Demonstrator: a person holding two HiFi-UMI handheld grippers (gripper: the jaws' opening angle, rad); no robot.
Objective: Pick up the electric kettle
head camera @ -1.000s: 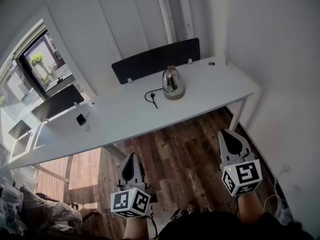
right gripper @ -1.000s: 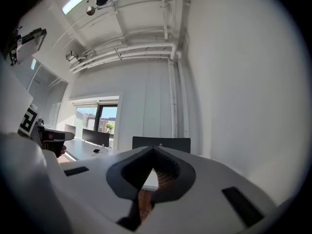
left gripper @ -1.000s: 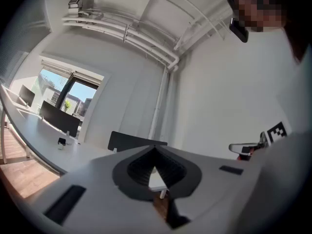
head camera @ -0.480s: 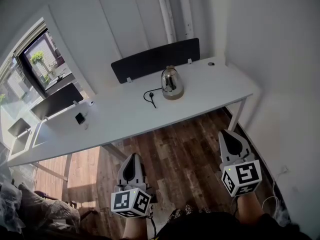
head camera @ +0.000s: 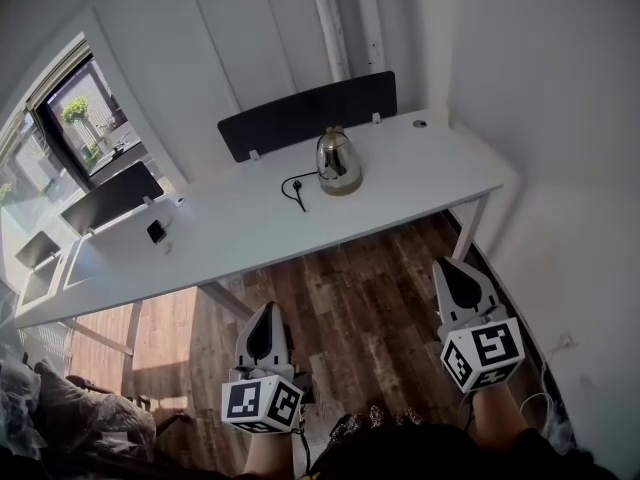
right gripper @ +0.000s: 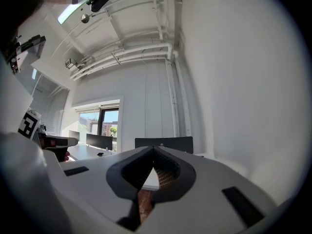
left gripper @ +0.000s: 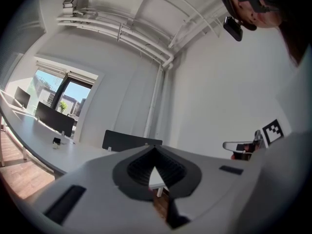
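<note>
Kettle [head camera: 339, 162]?
Stood upright on white desk [head camera: 420, 178], toward far edge, just before dark panel [head camera: 300, 118], with cord [head camera: 297, 190] lying at left.
Left gripper [head camera: 267, 310], right gripper [head camera: 452, 273]?
Hung near, over wood floor [head camera: 360, 303], well apart from kettle. Held jaws closed on nothing, both.

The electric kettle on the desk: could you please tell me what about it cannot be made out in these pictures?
- Head view: the electric kettle is too small to show its handle, lid or switch.
- Gripper views: the kettle is not found; the left gripper and right gripper fill the lower picture with their own bodies.
- Head view: the black cable is too thin to tell whether it joins the kettle's base.
</note>
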